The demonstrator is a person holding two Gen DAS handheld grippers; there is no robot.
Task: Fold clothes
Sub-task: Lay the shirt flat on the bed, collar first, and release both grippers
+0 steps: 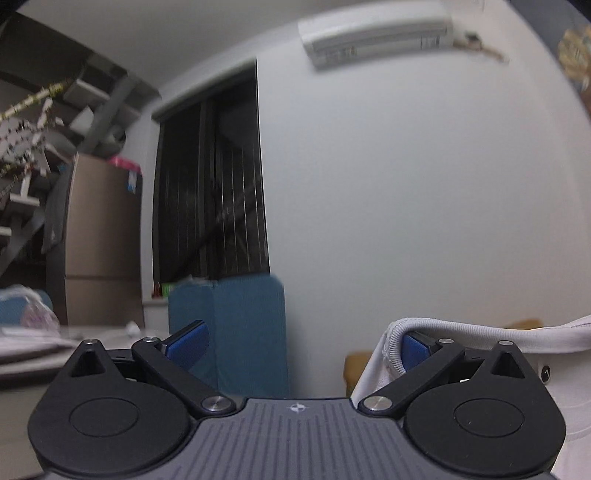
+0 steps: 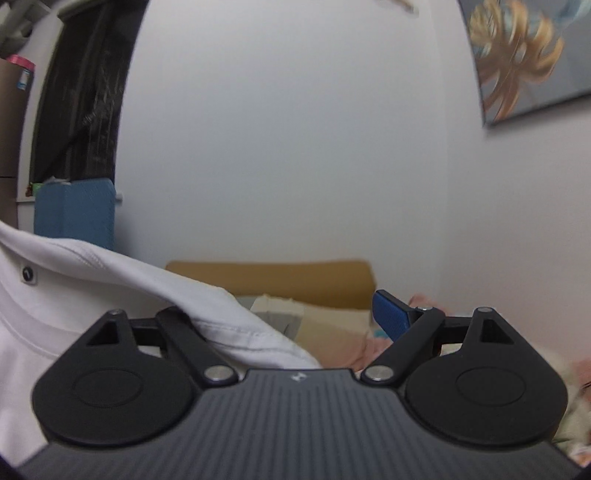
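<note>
A white shirt hangs off my left gripper. Its ribbed collar edge drapes over the right blue fingertip. The jaws stand wide apart; the left fingertip is bare. In the right wrist view the same white shirt lies over the left finger of my right gripper and hides its tip. The right blue fingertip is bare. These jaws are also wide apart. Both grippers point up toward the wall.
A blue folded mat stands by a dark window. A brown cabinet is at the left, an air conditioner is high on the wall. A tan headboard, pink bedding and a poster show on the right.
</note>
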